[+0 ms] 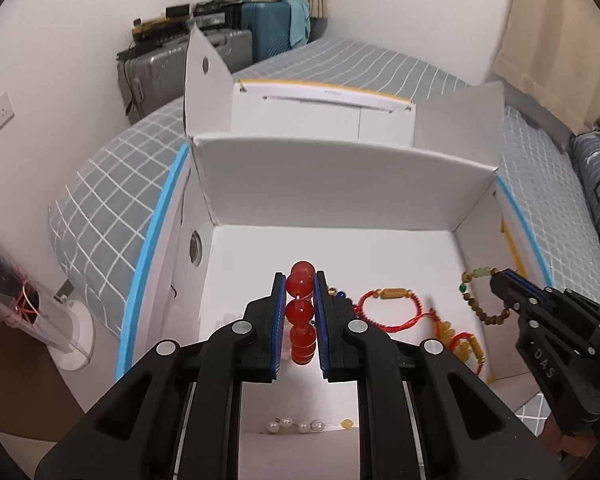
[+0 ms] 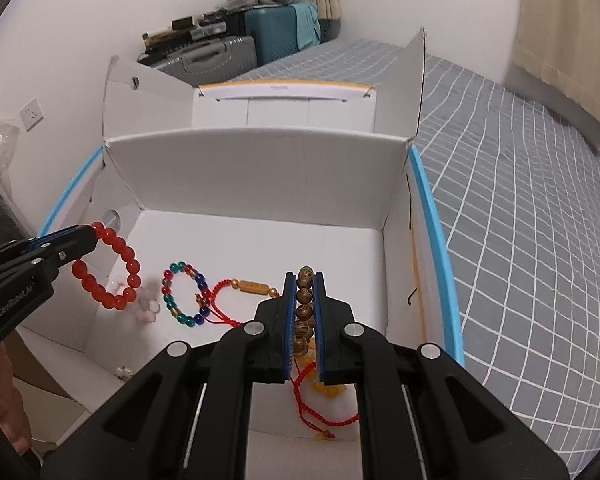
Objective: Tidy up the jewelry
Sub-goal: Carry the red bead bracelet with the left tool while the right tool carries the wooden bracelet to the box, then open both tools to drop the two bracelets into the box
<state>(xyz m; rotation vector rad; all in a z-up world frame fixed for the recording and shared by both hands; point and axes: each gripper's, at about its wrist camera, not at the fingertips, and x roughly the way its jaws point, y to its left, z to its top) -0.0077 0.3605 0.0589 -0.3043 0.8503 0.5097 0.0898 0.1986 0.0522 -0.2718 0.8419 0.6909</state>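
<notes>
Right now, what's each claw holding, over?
Left gripper shut on red bead bracelet. Right gripper shut on wooden bead bracelet. Both over white box. Other bracelets below; nothing blocking.

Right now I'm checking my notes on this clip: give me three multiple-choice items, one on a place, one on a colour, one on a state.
1. Where does the multicoloured bracelet lie?
A. inside the white box
B. on the bed
C. on a suitcase

2. What colour are the beads held by the left gripper?
A. green
B. red
C. white

3. The right gripper is:
A. open and empty
B. shut on the brown wooden bracelet
C. shut on a pearl strand

Answers: 1 A, it rests on the box floor; 2 B, the red bracelet hangs from it; 3 B, wooden beads sit clamped between its pads.
</notes>
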